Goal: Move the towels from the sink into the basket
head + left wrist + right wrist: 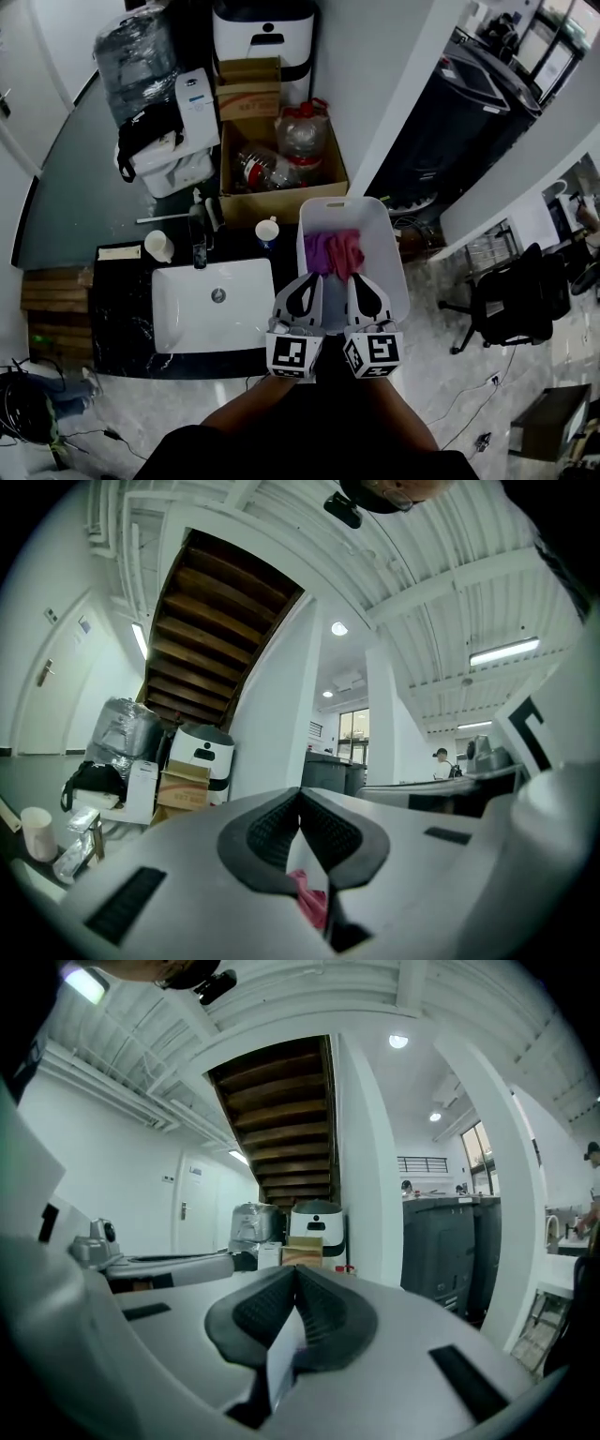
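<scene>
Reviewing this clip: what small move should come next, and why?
Probably draw both grippers back from the basket. The sink looks empty, the pink towels lie in the basket, and the left gripper and right gripper hang shut over its near rim, apparently holding nothing.

The white rectangular sink basin (214, 305) is open from above; a black tap (199, 248) stands at its 12 o'clock rim. At its 3 o'clock, the white plastic basket (392, 258) is open-topped, pink towels (336, 251) heaped toward 12, a white paper cup (267, 231) near its 10 o'clock corner
</scene>
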The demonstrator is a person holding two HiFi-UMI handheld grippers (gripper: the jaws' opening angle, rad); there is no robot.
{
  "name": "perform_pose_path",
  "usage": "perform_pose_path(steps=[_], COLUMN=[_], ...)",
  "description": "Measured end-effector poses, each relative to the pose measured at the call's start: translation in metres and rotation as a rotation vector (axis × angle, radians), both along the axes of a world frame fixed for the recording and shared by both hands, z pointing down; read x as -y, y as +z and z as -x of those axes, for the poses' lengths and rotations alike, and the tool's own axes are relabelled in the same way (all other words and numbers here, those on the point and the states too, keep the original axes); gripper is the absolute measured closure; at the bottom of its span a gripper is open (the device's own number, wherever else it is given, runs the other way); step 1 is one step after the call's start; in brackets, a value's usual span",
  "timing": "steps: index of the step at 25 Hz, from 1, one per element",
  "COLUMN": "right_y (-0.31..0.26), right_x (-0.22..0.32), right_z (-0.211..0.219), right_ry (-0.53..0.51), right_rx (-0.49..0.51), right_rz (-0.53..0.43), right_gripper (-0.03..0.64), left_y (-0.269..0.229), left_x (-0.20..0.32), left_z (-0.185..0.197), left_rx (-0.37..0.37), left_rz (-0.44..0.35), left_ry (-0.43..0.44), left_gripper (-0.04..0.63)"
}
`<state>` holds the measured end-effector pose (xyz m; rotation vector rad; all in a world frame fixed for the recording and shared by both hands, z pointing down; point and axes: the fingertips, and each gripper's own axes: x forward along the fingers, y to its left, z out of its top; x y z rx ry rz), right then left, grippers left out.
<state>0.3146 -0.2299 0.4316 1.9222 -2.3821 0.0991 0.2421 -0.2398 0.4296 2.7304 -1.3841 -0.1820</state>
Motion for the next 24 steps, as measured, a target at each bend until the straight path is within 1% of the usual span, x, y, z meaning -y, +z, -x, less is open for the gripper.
perform_pose_path(steps=[5,11,14,19,24], right_y=[-0.001,-0.005,-0.008,-0.012,-0.009], right_x=[-0.033,-0.081,-0.11,-0.169,-0.225], right_z=[-0.006,-0.019,-0.042,-0.088,-0.129], right_ry=[0.027,0.007,0.017,0.039,0.047], right_rx=[-0.02,-0.024,-0.02,-0.018,-0.022], right_rz=[-0.019,-0.061,-0.068,-0.086,-0.094], right_gripper=[0.598,0.598,0.598,0.598,0.598], left_y=[0.001,-0.011,-0.017,-0.023,-0.011], left_x=[-0.031,-0.075,-0.101,-0.16,-0.224], left_z=[-0.008,-0.036,-0.058,-0.106,-0.148], left_rx=[0.001,0.041,0.056,0.09,0.094], left_rz=[0.01,-0.04,-0.053,-0.082,-0.062], left_ry=[0.009,0.022,0.02,0.041,0.053], left_gripper=[0.581,0.581,0.581,0.581,0.581])
